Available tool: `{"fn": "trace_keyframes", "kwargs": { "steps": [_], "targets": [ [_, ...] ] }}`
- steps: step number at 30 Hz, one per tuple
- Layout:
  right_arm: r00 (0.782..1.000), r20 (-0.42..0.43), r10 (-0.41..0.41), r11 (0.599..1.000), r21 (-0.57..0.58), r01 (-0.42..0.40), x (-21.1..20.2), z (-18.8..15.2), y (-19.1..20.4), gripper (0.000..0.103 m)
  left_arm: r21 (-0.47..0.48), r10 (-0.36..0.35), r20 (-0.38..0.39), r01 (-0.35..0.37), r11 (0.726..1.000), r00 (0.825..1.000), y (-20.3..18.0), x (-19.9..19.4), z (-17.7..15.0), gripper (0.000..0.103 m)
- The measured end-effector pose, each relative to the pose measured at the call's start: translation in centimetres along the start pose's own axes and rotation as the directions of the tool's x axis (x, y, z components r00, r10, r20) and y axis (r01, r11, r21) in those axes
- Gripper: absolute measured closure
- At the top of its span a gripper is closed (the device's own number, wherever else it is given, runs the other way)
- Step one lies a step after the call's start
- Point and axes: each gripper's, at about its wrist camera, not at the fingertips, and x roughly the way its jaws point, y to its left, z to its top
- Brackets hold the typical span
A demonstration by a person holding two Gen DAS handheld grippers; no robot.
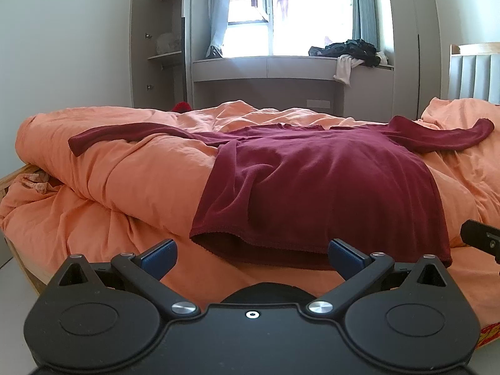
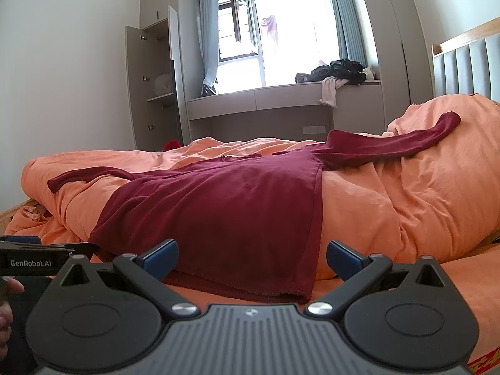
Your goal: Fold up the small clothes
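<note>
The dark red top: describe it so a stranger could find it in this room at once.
Start at the bed under the orange duvet, which fills the middle of the room below the window. Spread flat across that duvet lies the dark red top, long sleeves stretched out to both sides and hem nearest the cameras. It is the only dark red garment on the bed; the other clothes sit heaped on the window ledge.

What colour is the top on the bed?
Dark red top, plain; clearest in the left wrist view.
</note>
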Motion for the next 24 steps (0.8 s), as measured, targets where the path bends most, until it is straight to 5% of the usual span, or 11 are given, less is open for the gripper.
{"fn": "trace_keyframes", "kwargs": {
  "steps": [24],
  "targets": [
    [1.0,0.021,0.018,1.0,0.018,-0.018,-0.53,-0.03,-0.29,0.0,0.008,-0.01,0.018,0.01,1.0,1.0,-0.21,-0.25,-0.13,0.0]
  ]
}}
